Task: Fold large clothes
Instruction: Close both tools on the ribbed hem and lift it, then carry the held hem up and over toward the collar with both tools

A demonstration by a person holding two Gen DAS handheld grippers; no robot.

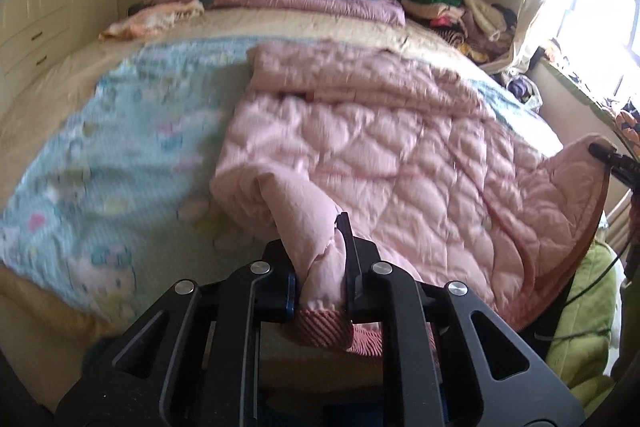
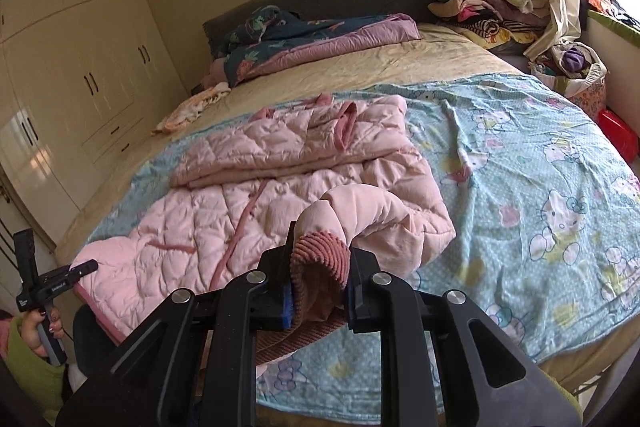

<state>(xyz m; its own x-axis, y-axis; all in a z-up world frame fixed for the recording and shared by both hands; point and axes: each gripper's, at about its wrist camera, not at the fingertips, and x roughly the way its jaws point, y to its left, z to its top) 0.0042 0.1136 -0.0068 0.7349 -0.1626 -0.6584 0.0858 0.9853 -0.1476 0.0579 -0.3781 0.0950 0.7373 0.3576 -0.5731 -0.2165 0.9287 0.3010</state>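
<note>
Both grippers, left (image 1: 320,267) and right (image 2: 320,279), have fingers clamped on ribbed hem corners of the pink coat (image 2: 248,187) on the bed (image 2: 400,63). Best lift evenly, keeping the hem taut.

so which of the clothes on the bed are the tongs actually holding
The pink quilted coat spread on the blue sheet; the left tongs and right tongs both grip it, while the clothes pile lies untouched.

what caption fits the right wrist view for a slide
Right claw shut on the ribbed cuff of a pink quilted jacket spread over the bed.
</note>
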